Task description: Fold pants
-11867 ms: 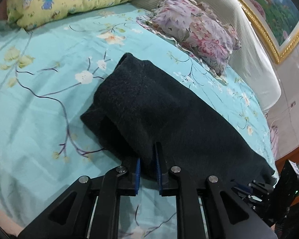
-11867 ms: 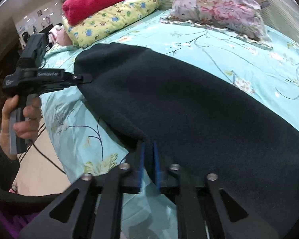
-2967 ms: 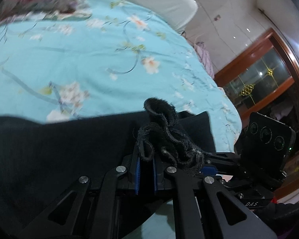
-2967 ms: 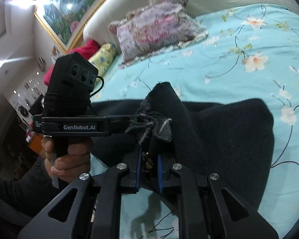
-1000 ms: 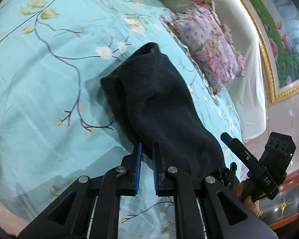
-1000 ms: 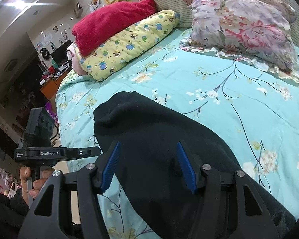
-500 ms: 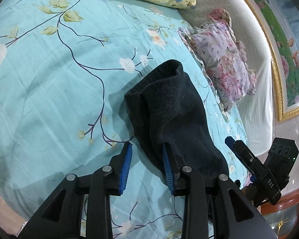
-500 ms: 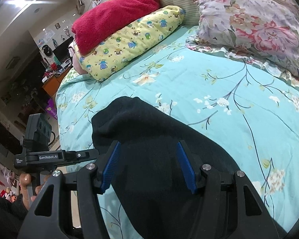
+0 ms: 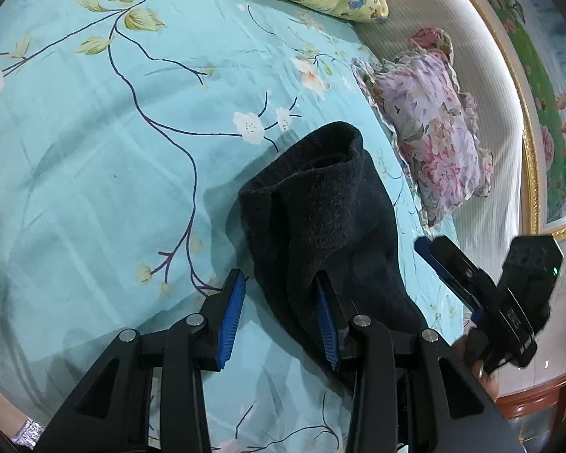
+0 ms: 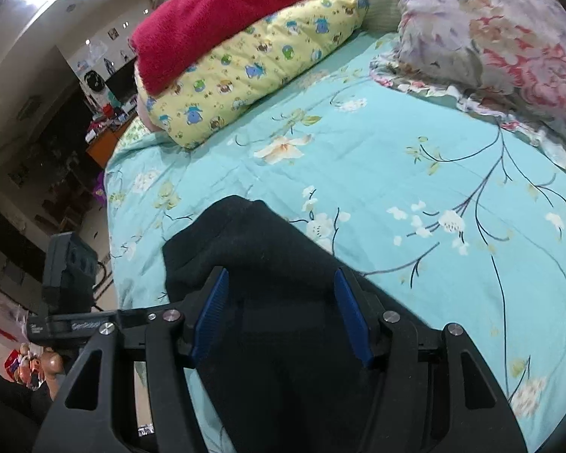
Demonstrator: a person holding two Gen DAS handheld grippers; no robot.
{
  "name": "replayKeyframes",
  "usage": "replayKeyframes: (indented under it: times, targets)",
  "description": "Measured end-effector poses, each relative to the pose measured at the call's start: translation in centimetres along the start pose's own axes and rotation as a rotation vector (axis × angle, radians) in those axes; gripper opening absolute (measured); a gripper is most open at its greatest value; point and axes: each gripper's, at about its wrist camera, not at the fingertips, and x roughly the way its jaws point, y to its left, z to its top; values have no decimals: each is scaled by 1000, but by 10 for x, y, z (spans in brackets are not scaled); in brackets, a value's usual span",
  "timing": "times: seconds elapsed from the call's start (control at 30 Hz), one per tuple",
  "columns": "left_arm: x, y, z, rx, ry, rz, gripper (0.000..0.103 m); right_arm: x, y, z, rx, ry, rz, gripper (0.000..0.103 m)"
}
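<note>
**A:** ok so L side first. The left gripper (image 9: pixel 279 317) has just been opening, its jaws are now apart with the near edge of the pants (image 9: pixel 320 226) lying loose between them; nothing pinched. Its right pad is tucked under a flap of the fabric, the left pad sits over bare bedsheet (image 9: pixel 94 173).

**B:** makes sense, looks like it's letting go bc the fold is laid down? Pants are a narrow dark bundle running fwd and away from its fingertips.

**A:** prob, imo. Then the right gripper (image 10: pixel 283 313): jaws wide, hovering over the pants (image 10: pixel 268 249), which sit right under and ahead of it (can't see any contact tho).

**B:** so both empty. Next fold needs a fresh grab, I'd guess.
</note>
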Motion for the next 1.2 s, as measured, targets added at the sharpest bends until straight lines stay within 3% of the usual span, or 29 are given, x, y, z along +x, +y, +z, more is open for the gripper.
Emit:
replayKeyframes:
  times: [0.13,0.4,0.67,0.87,0.93,1.13,1.2]
  targets:
    - [-6,4,0,-32,-19,1,38,14,-7,15,-5,49,16,60]
    - [0,-1,2,10,-52,67,39,39,-12,38,-49,115,58,60]
    - [13,3,11,-21,-30,20,39,76,-10,54,-74,262,184,60]
    - [18,-1,10,23,-43,28,36,108,-1,59,-147,368,182,59]
    - [20,-3,12,33,-42,34,29,112,3,59,-150,370,186,37]
    - [20,-9,12,52,-39,30,17,89,15,56,-155,307,176,13]
    - [14,-15,10,57,-47,18,16,75,14,57,-140,272,162,9]
